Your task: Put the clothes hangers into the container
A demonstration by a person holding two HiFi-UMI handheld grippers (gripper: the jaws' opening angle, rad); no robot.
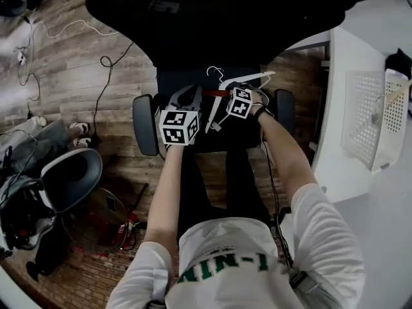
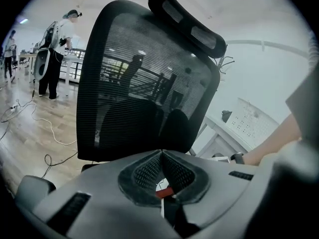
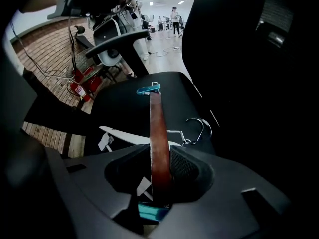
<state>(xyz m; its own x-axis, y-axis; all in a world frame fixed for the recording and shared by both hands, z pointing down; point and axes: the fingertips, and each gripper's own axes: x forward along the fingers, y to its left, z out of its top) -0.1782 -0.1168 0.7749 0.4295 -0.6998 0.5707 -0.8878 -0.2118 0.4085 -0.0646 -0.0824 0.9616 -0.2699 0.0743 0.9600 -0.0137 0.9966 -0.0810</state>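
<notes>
Gripping: the right gripper point(image 3: 160, 156) is clamping the red hanger point(image 3: 159, 128) by its bar, jaws narrowed onto it and pointing steeply down at the seat point(image 1: 175, 77).
Left gripper point(image 2: 162, 153): its jaws are meeting at the tips. A scrap of red and white is showing in the gap behind them, but nothing is looking pinched.
Hangers: the red one is lying low over the seat, beside a white hanger point(image 3: 124, 136) and a wire hook point(image 3: 200, 127).
Container point(image 1: 370, 118): it is sitting on the table point(image 1: 338, 166) at the person's right, well apart from the seat. A pale slanted piece is showing through its perforated wall, though what that is I cannot tell.
Progress: the task is looking early, since only the pick-up is happening and nothing is heading for the container.
Remaining: the red hanger is waiting to be lifted, carried right and dropped in, with the white one needing the same trip.
</notes>
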